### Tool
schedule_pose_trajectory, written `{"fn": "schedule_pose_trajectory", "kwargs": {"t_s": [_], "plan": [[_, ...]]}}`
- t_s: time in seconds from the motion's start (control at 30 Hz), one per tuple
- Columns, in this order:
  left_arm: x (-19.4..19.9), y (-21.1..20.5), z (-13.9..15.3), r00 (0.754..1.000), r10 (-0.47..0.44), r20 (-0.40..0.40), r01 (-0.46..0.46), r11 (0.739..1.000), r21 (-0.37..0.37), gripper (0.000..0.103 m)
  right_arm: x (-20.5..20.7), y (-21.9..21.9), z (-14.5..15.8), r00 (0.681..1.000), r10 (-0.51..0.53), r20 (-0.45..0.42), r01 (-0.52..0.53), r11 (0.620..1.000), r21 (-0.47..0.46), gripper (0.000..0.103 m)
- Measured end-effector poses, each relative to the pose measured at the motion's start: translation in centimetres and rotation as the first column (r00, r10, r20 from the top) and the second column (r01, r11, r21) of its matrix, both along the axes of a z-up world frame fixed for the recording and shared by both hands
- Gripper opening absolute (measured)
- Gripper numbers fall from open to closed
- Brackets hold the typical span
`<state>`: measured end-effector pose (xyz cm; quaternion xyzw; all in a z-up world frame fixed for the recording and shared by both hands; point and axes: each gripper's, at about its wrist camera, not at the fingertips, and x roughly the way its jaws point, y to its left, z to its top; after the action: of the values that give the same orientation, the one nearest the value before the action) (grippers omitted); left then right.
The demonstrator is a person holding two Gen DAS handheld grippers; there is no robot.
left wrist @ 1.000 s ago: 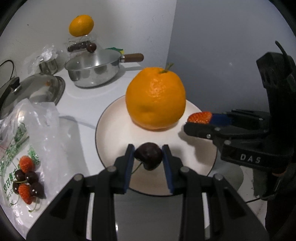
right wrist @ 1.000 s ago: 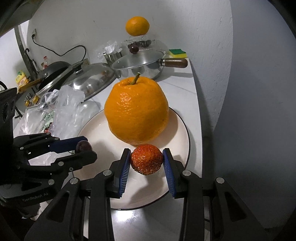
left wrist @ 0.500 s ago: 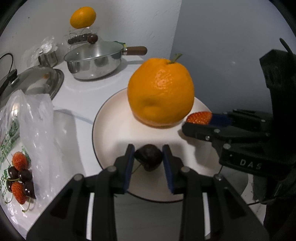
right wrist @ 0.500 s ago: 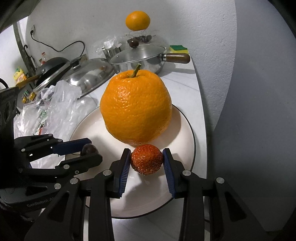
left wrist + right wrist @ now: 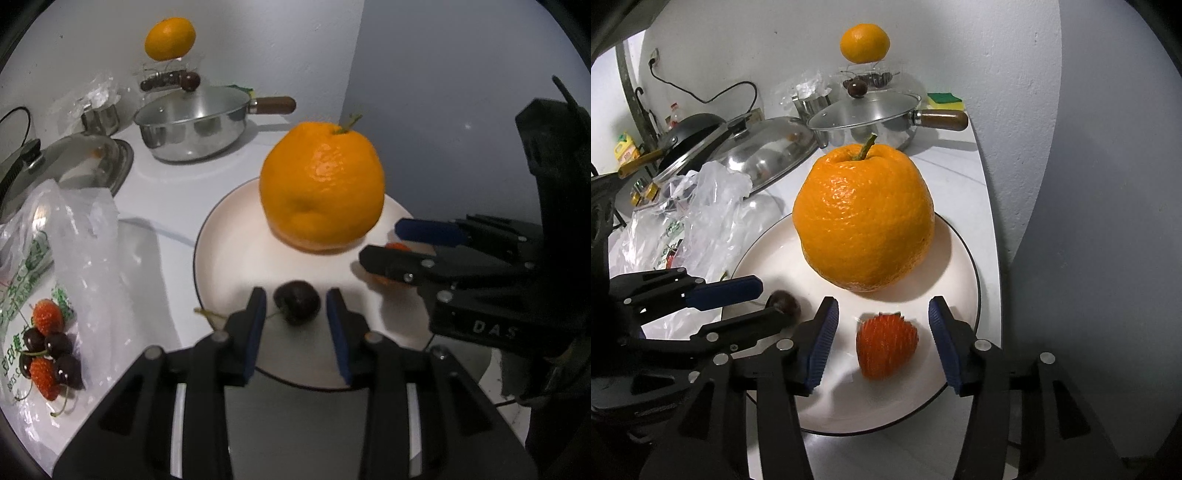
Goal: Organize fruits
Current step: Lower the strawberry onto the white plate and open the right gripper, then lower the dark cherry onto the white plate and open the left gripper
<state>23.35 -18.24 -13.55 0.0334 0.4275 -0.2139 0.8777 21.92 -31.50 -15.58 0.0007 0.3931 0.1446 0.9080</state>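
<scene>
Tongs [image 5: 882, 341] behind large orange [image 5: 864, 218]

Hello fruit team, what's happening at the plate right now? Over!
Both tongs opening, left tongs around cherry, right tongs around strawberry. Both fruits released onto plate beside big orange. Nothing in the way.

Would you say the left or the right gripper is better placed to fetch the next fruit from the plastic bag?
Left, probably: the left gripper, jaws opening off the cherry, is beside the plastic bag; the right gripper is across the plate.
</scene>
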Motion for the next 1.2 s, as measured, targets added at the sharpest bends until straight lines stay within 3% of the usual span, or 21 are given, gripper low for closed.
{"fn": "schedule_pose_trajectory", "kwargs": {"t_s": [0.23, 0.33, 1.2], "plan": [[-1.1, 0.8, 1.1, 0.999, 0.025, 0.034, -0.025, 1.0, 0.0, 0.038, -0.7, 0.1, 0.8, 1.0, -0.012, 0.015, 0.012, 1.0, -0.004, 0.054], [-1.6, 1.5, 1.5, 0.998, 0.037, 0.041, -0.037, 0.999, -0.018, 0.073, -1.1, 0.1, 1.3, 0.999, -0.018, 0.027, 0.018, 1.0, -0.005, 0.054], [-6.0, 8.0, 3.9, 0.985, 0.138, 0.099, -0.134, 0.99, -0.047, 0.073, -4.6, 4.2, 3.7, 0.997, 0.002, 0.071, 0.0, 1.0, -0.027, 0.054]]}}
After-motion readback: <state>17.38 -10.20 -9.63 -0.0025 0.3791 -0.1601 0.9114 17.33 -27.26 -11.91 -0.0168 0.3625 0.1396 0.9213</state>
